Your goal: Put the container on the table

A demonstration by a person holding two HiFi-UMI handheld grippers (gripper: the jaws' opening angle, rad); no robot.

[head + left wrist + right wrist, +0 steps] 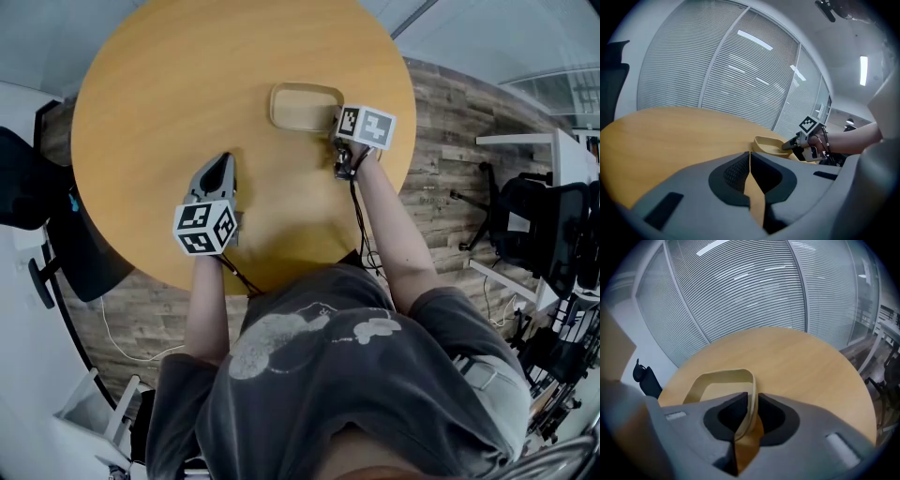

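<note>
**A:** Container point(307, 108) first, from the head view: shallow tan tray on the far half of the round tabletop point(159, 112), long axis running left to right.

**B:** Held by anything?

**A:** Pinched at its right-hand short end by the right tool point(337, 127). Left tool point(223, 167) well apart from it, nearer the body, pointing out over bare wood.

**B:** And the left tool view?

**A:** Left tool point(749, 153) closed at the tips, with nothing between them. Container point(768, 144) ahead and off to the right, with the right tool point(788, 145) reaching onto its end. Seems level and down on the tabletop point(670, 131), though contact under the base hard to confirm.

**B:** Right tool view?

**A:** Right tool point(747, 416) clamped on the thin rim of the container point(719, 376), wall passing straight between the jaws. Rest of the tray stretching ahead and slightly left over the tabletop point(801, 362).

**B:** So what for the coming move?

**A:** Most likely just a release. Container dead ahead of the right tool, long axis roughly in line with it. So: opening wide, then drawing straight back off the rim. Some risk of dragging the light tray along if pulled back too early. Left tool too far off to steady it.
</note>
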